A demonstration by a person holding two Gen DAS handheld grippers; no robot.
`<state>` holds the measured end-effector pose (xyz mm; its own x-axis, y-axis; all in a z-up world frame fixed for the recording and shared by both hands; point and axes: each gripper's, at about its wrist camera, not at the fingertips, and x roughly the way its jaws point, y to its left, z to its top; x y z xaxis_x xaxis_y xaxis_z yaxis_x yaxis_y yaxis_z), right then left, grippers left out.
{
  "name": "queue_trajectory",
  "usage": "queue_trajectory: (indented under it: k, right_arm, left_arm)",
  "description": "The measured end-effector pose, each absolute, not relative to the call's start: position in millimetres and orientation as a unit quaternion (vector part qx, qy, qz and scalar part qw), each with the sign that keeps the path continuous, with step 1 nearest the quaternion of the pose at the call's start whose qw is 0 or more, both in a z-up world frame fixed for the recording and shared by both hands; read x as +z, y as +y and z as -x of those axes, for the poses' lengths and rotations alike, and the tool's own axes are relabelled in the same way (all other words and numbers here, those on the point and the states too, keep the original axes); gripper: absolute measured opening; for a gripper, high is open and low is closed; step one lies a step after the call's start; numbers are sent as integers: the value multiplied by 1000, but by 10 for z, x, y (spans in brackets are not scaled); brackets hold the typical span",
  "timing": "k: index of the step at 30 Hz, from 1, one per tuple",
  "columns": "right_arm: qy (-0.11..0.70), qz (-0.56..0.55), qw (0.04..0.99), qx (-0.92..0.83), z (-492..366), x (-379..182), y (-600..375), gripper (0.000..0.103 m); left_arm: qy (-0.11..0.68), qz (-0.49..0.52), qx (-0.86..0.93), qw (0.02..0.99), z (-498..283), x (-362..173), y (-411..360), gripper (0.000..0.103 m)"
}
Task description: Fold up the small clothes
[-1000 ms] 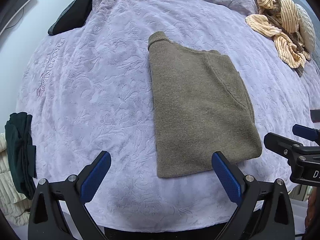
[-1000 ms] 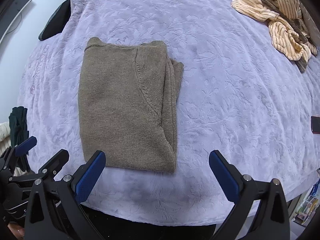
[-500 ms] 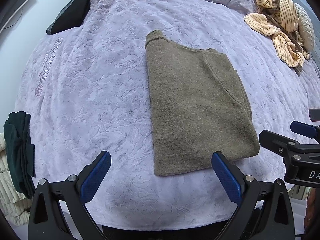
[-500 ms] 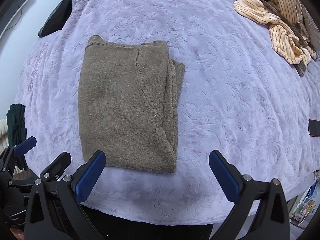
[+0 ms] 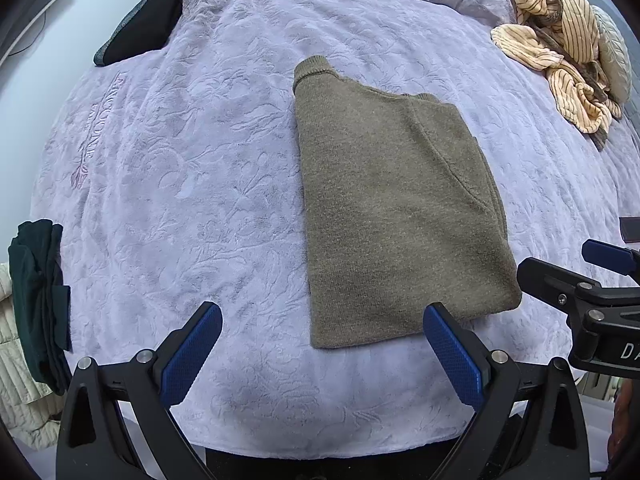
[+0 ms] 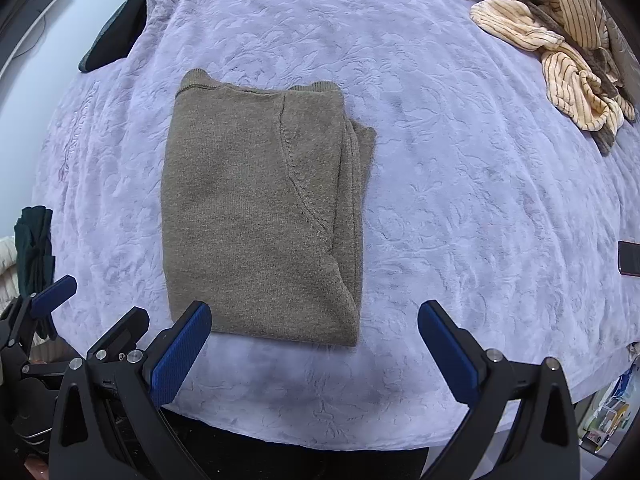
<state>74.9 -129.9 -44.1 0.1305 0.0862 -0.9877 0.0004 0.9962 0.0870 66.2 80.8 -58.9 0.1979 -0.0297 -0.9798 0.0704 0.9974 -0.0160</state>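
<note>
left wrist view first: nearest the lens, the left gripper (image 5: 323,354) is spread wide with nothing between its blue pads (image 5: 191,354), hanging over the near edge of a lavender embossed blanket (image 5: 180,184) that covers the bed. off its right side the right gripper (image 5: 600,280) pokes into frame, seen side-on. just beyond the left gripper's right pad lies the task's thing, an olive-brown knit sweater (image 5: 392,208), folded into a tidy rectangle and flat on the blanket, its ribbed hem at the far end. further left, at the blanket's edge, a dark green garment (image 5: 38,300) lies bunched on something cream and quilted. far back on the left a black cushion (image 5: 144,32) sits at the bed's edge; far back on the right a cream striped garment (image 5: 560,52) lies crumpled in a heap, well apart from the sweater.

right wrist view: the right gripper (image 6: 314,350) is likewise spread wide and holds nothing, its left pad (image 6: 180,354) overlapping the sweater's (image 6: 256,212) near left corner in the picture; whether it touches cannot be told. the left gripper (image 6: 86,312) shows at the lower left. the sweater's folded layers stack along its right side. the striped garment (image 6: 560,40) lies far right, and a dark flat object (image 6: 629,258) lies at the right edge of the blanket (image 6: 460,200).
</note>
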Motion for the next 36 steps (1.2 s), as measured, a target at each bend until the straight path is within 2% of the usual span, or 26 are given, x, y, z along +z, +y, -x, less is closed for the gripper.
queue_trajectory:
  k: [36]
  right_arm:
    - [659,-31,751,28,-752,-451,-1286,103]
  left_arm:
    - [636,-26,-34,771,-675,-624,842,101]
